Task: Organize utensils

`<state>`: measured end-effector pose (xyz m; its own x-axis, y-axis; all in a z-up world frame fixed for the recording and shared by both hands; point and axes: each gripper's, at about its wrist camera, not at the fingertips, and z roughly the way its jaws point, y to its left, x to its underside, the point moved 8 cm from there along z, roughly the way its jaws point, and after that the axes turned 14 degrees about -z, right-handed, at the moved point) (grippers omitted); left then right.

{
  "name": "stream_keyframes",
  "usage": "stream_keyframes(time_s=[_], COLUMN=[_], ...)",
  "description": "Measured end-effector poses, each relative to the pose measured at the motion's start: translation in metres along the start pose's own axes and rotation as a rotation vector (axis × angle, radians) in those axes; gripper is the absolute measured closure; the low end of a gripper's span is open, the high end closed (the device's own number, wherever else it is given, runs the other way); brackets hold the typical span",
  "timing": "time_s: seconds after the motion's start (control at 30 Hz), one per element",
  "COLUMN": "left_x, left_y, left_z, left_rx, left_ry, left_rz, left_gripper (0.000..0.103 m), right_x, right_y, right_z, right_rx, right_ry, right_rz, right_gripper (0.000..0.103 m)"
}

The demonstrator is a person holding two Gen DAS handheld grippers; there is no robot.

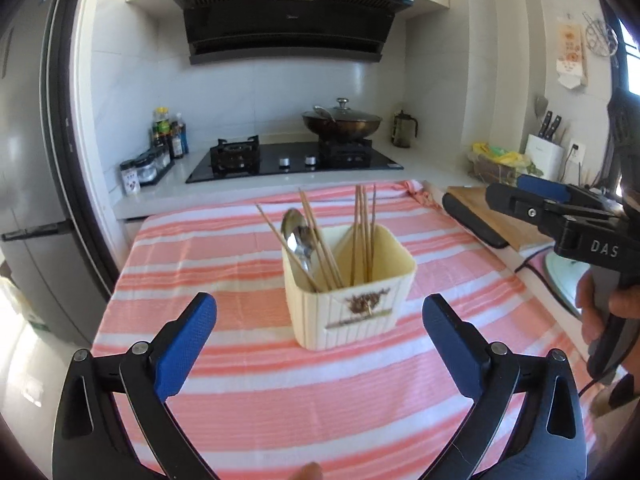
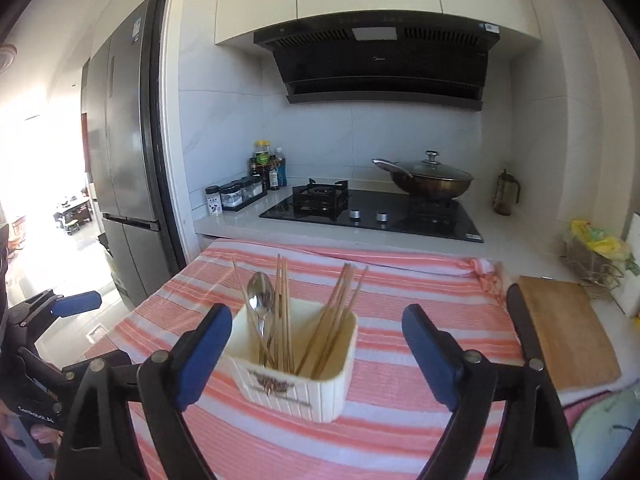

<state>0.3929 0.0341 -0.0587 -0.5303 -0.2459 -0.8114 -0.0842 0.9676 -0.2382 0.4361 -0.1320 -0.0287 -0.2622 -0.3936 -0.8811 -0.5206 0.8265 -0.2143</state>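
Two compartments are dividing the cream utensil holder (image 1: pixel 348 284), which is standing on the pink-and-white striped cloth (image 1: pixel 280 392) in front of the stove: one is holding a metal spoon (image 1: pixel 298 240) with several wooden chopsticks (image 1: pixel 316 236), bowl end up, and the other is holding only a second bundle of chopsticks (image 1: pixel 364 232). A brown printed emblem is showing on the holder's front wall, its wording too blurred to read. The left gripper (image 1: pixel 320 344) is hovering with its blue pads spread wide and gripping nothing; the right gripper (image 2: pixel 316 356) is likewise gaping wide and empty, its black body bearing the letters "DAS". A lidded wok (image 2: pixel 430 182) is sitting on the hob.
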Motion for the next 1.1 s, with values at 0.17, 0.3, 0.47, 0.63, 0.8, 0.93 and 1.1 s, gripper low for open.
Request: stream_keyframes(time_s=[0.17, 0.3, 0.47, 0.63, 0.8, 0.93, 1.1], left_x=[0.03, 0.034, 0.035, 0.034, 0.036, 0.037, 0.037], left_y=[-0.011, -0.009, -0.004, 0.007, 0.012, 0.015, 0.016], left_z=[-0.047, -0.08, -0.102, -0.11, -0.115, -0.113, -0.114], left_rx=[-0.009, -0.037, -0.154, -0.219, -0.208, -0.22, -0.278], left_ry=[-0.024, -0.094, -0.119, -0.137, -0.136, -0.127, -0.139], left_rz=[0.001, -0.054, -0.062, -0.09, -0.111, -0.124, -0.113], left_gripper=[0.0, 0.0, 0.0, 0.0, 0.0, 0.0, 0.0], right_x=[0.047, 0.073, 0.079, 0.075, 0.07, 0.069, 0.069], right_y=[0.017, 0.024, 0.037, 0.049, 0.063, 0.069, 0.072], right_z=[-0.074, -0.107, -0.129, -0.135, -0.137, -0.137, -0.138], right_rx=[0.067, 0.11, 0.153, 0.152, 0.126, 0.116, 0.109], right_ry=[0.025, 0.064, 0.065, 0.065, 0.055, 0.056, 0.055], right_rz=[0.091, 0.116, 0.066, 0.046, 0.022, 0.019, 0.018], right_gripper=[0.005, 0.0, 0.0, 0.0, 0.0, 0.0, 0.0])
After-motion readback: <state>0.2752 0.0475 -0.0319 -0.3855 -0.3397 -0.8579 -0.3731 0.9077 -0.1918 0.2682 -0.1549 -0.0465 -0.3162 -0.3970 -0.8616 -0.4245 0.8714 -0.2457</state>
